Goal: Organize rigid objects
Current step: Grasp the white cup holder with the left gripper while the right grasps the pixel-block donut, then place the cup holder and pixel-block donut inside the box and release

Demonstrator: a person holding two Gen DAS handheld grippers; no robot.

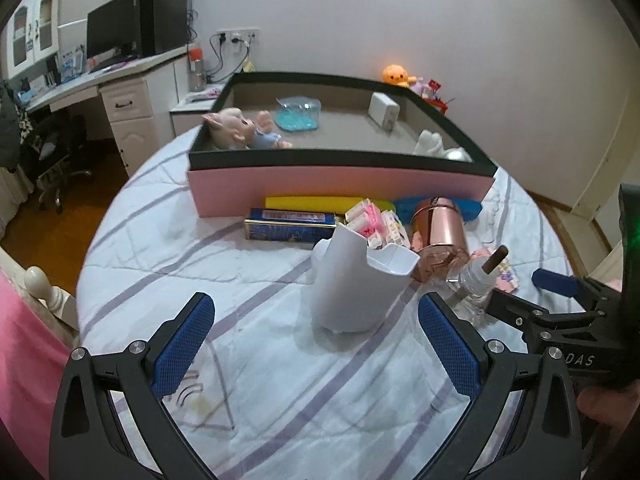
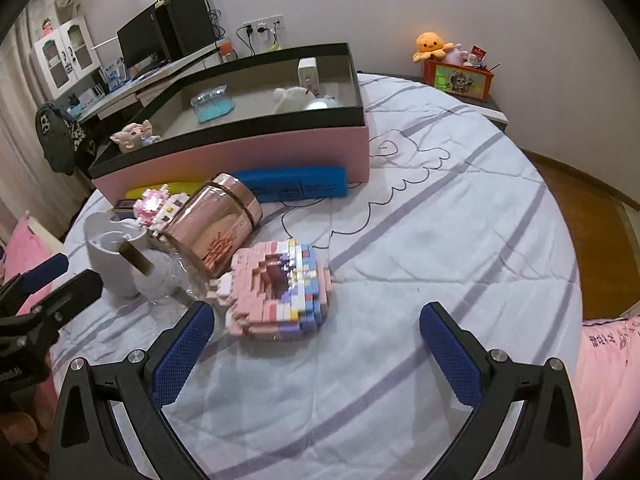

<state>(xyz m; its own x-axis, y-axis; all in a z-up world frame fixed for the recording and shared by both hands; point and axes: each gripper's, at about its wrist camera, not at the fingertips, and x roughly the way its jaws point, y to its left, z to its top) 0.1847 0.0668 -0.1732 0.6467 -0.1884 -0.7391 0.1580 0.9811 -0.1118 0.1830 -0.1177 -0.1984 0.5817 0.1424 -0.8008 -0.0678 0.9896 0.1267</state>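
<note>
1. Open bed point(image 2: 440, 240) sheet lies right of the clutter; the pink box point(image 2: 248, 152) walls off the far side.
2. The white cup point(image 1: 352, 284) stands upright, mouth up, ahead of the left tool point(image 1: 316, 344).
3. The copper canister point(image 2: 216, 224) lies on its side.
4. The pink block model point(image 2: 276, 292) lies flat just ahead of the right tool point(image 2: 316, 344).
5. Both tools gape wide, holding nothing.

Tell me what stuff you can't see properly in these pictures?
- Long yellow block, left wrist view: mostly hidden behind the dark blue printed box.
- Clear glass bottle, left wrist view: its base is covered by the left gripper's fingers.
- Writing on the long blue block, right wrist view: too small.
</note>
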